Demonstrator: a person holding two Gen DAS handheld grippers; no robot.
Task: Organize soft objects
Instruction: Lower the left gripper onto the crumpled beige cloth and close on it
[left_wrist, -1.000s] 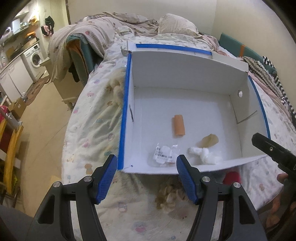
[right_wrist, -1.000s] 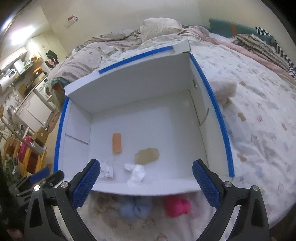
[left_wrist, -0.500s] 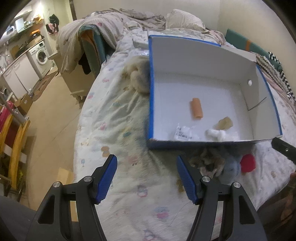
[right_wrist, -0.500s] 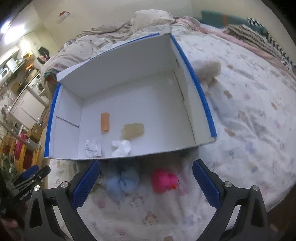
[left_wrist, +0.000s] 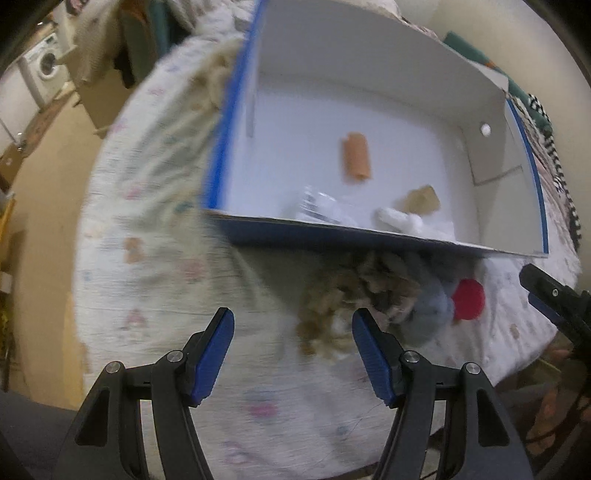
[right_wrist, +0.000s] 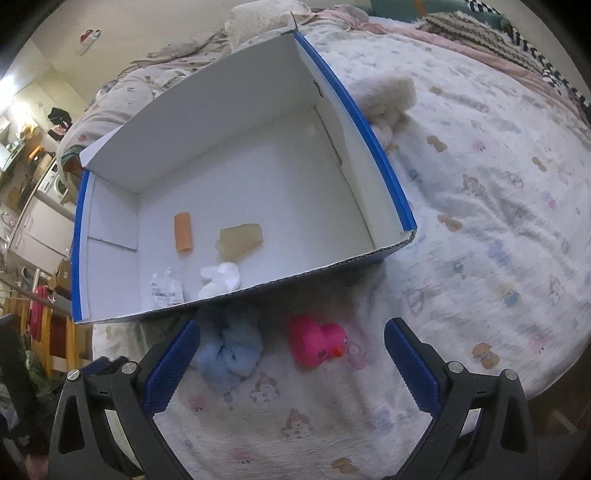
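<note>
A white box with blue edges (left_wrist: 236, 122) (right_wrist: 388, 177) lies on the bed. Inside it are an orange roll (left_wrist: 356, 157) (right_wrist: 183, 232), a tan piece (right_wrist: 241, 240), a white wad (right_wrist: 220, 280) and a clear packet (right_wrist: 166, 290). In front of the box lie a brown fluffy toy (left_wrist: 351, 299), a light blue soft toy (right_wrist: 229, 350) (left_wrist: 430, 306) and a pink duck (right_wrist: 319, 341) (left_wrist: 468, 298). My left gripper (left_wrist: 293, 332) is open, just before the brown toy. My right gripper (right_wrist: 291, 347) is open, with the blue toy and duck between its fingers' line.
A cream plush (right_wrist: 386, 96) lies against the box's right wall, and another fluffy toy (left_wrist: 214, 79) against its left wall. The bed's near edge drops to the floor (left_wrist: 44, 177). Pillows and bedding (right_wrist: 258, 18) are piled at the far end.
Both grippers have pulled back from the box toward the bed's near edge. The toys in front of the box now show fully. Both stay open.
</note>
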